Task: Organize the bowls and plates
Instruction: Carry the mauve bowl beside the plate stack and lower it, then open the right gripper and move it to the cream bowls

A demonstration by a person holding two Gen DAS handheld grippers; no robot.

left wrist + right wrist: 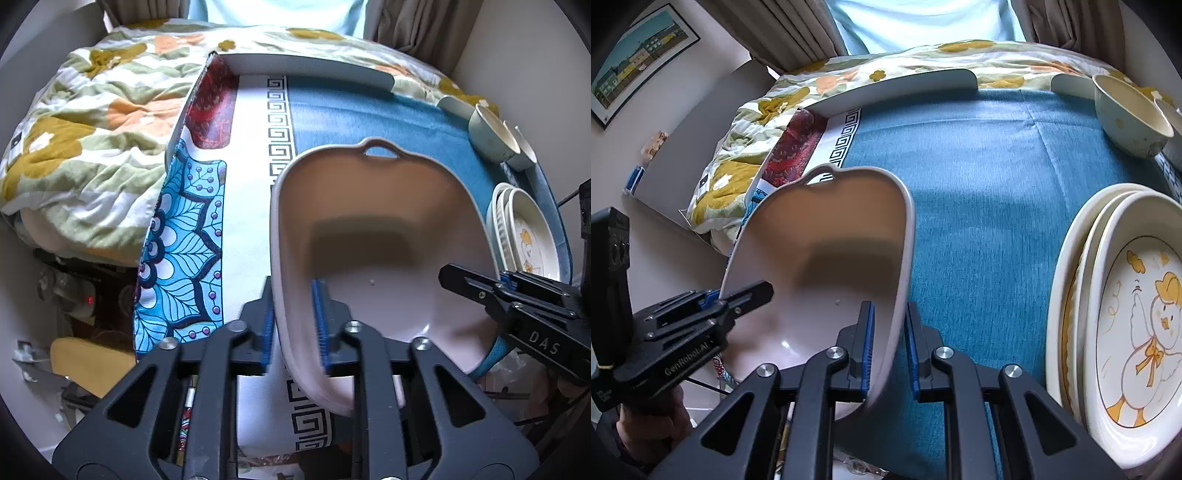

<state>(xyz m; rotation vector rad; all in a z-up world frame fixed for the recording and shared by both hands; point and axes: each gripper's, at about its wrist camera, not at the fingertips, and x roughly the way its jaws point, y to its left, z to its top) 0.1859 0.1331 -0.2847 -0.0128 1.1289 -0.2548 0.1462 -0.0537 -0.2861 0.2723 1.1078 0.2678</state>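
Right gripper (889, 314) clamped shut on the near right rim of a pale pink, oval ceramic baking dish (831, 240) with a small loop handle at its far end; one blue-padded finger inside the wall, the other outside, both pressed against it. Left gripper (291, 295) straddled the opposite rim of the same dish (388, 206), jaws parted a little: outer pad close against the wall, inner pad standing just clear of it, so no firm grip there. Seen from each wrist, the other gripper's black fingers (461, 277) (750, 295) reached in over the far side of the dish. Left gripper's handle was held in a person's hand (653, 424).

Dish sat empty over the seam between a white cloth with a black key-pattern border (251, 221) and a teal woven cloth (979, 184); could not be told whether resting on them or held just above.

To the right, well apart from the dish, lay a stack of cream plates (1126, 314) (524, 236), the top one printed with a yellow duck. Beyond them, at the far right corner, stood a cream bowl (1126, 118) (493, 136). Behind and to the left spread a rumpled quilt with mustard and orange flowers (92, 129).
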